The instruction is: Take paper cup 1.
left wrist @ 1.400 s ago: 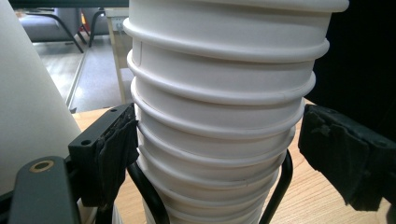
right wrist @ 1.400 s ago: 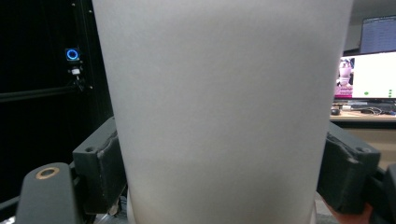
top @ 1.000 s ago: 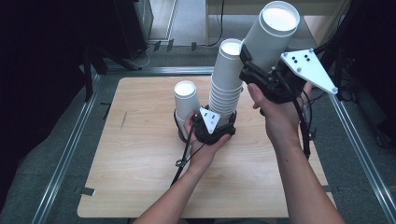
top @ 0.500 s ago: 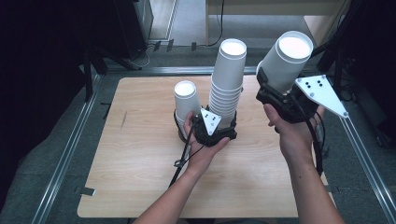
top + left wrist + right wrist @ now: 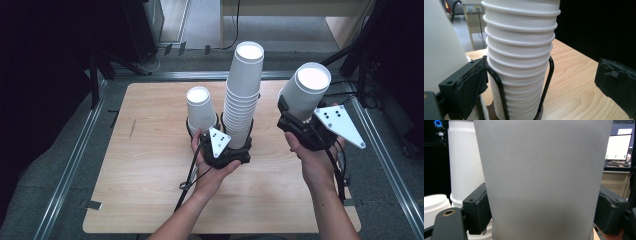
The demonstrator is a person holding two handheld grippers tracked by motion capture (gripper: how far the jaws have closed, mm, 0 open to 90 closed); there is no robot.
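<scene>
White paper cup [image 5: 306,95] clamped in right gripper [image 5: 300,131]; lower it upright beside cup stack [image 5: 242,95]. Left gripper [image 5: 222,145] wide open, jaws just opened off the stack.

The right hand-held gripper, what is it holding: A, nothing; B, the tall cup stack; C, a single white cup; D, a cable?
C: the right hand-held gripper is shut on a single white cup, lifted apart from the stack.

Both black grippers carry grey three-cornered plates with dark dots, trailing black cables, bare forearms.
</scene>
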